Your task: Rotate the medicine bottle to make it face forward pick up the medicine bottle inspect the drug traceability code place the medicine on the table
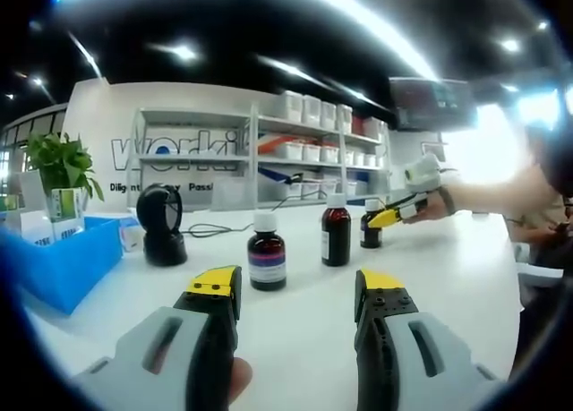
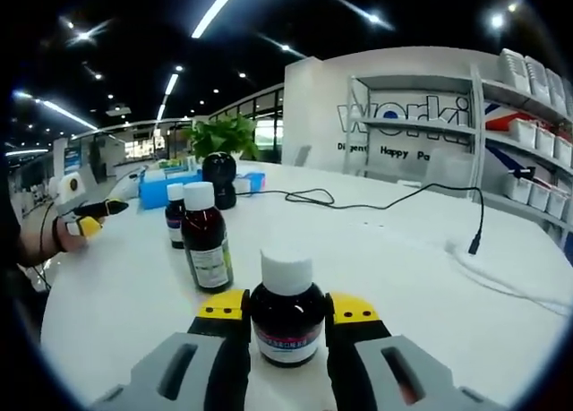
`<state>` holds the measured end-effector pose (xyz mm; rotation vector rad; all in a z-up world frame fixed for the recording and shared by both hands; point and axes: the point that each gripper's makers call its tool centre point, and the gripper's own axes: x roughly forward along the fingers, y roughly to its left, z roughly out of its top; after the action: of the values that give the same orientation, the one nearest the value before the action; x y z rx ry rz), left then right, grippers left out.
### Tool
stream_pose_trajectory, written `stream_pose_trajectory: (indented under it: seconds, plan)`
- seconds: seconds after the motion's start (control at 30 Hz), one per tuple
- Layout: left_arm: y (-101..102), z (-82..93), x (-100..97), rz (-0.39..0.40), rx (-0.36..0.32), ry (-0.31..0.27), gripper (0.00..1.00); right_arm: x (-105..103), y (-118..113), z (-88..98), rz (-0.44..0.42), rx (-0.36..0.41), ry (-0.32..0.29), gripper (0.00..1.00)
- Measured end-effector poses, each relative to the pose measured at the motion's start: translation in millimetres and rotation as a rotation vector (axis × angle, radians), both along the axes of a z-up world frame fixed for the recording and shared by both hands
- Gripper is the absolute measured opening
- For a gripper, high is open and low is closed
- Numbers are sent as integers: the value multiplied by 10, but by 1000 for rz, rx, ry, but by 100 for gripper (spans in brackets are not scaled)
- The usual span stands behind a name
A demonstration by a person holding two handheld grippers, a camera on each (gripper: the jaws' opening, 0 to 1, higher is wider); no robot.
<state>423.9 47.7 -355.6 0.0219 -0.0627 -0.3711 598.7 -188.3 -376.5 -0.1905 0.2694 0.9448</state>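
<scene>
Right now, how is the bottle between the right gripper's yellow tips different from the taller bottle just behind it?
The near bottle sits between the right gripper tips; the taller bottle stands free on the table. The near bottle is squat and round-shouldered with a white and blue label; the taller bottle is slimmer with a greenish label. Both are dark glass, upright, with white caps.
</scene>
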Motion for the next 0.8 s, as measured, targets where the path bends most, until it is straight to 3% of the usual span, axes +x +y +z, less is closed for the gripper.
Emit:
stream_pose_trajectory:
  seconds: [0.6,0.8]
  plan:
    - [17,4,7,1,0,-4,42,23,-64,-53,-198,14,43,28]
    - [22,8,5,1,-2,-7,42,-108,-29,-38,-260,17,56,28]
